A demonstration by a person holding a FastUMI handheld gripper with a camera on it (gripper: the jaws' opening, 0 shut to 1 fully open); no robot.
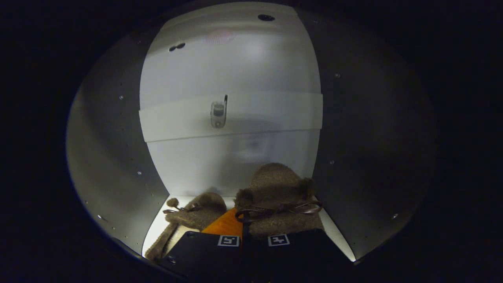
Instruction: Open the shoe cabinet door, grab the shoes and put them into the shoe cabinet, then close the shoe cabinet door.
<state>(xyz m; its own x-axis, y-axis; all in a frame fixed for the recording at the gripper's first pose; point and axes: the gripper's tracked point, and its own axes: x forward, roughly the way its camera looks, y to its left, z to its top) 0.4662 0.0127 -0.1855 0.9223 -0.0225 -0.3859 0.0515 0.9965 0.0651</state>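
Left wall (pixel 114 157): grey side panel of the shoe cabinet (pixel 232 70), curving past the gripper; several small studs dotting it.
Left slipper (pixel 192 214): brown, fuzzy, lying on the cabinet floor (pixel 157 228) just ahead of the left finger; seeming to be lying free.
Orange patch (pixel 224 225): showing between the two slippers; cannot tell what it belongs to.
Gripper (pixel 253 240): fingers sitting nearly together; a dark strap or tab appearing to run down between them, so I am judging it clenched on the right slipper, though the contact itself is hidden.
Right slipper (pixel 277 196): brown, standing higher, just ahead of the fingers, inside the cabinet.
Back rail (pixel 267 114): pale crossbar carrying one metal fitting (pixel 218 114).
Right wall (pixel 365 157): grey, in shadow.
Count: two slippers, one rail, one fitting, two walls.
Risk: releasing while the slipper is tilting could be tipping it onto its neighbour; a slipper lying near the front edge could be blocking the door from closing; withdrawing with the strap caught could be dragging it out.
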